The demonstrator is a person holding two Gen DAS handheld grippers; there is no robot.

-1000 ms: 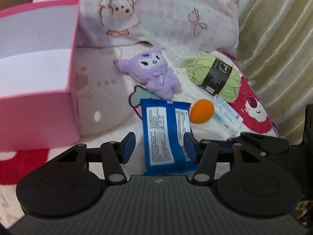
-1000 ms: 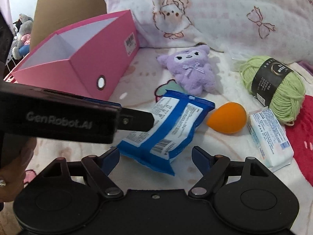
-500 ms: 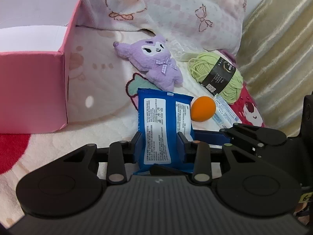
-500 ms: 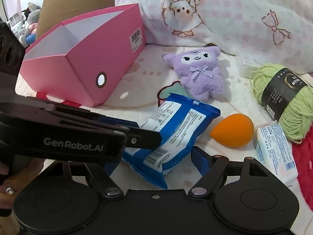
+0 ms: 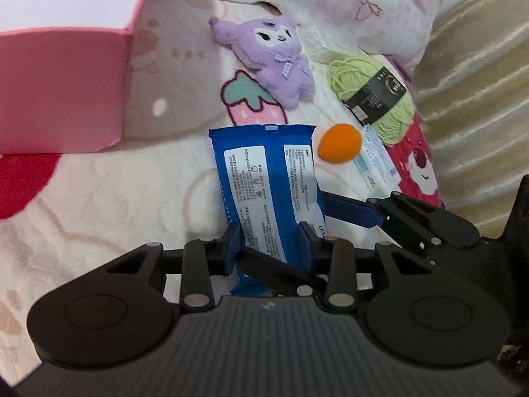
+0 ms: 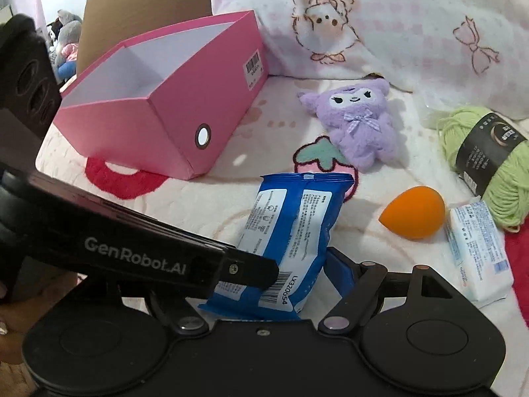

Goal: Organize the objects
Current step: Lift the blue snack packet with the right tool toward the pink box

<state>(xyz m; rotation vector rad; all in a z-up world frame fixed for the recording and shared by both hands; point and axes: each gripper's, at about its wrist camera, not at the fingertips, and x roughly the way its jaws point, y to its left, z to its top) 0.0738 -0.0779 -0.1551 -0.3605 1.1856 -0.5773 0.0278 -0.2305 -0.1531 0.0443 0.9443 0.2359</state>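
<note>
My left gripper [image 5: 269,243] is clamped on the blue pack [image 5: 264,178], near end pinched, long axis running away from me. Pink box [image 6: 172,106] sits far-left, nearer this hand. Right gripper [image 6: 261,284] gapes, holding nothing.

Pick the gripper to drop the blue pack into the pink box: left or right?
Left. The left gripper is already shut on the blue pack, which is tilted up off the blanket, and the pink box sits on its side. The right gripper is open, holding nothing.
</note>
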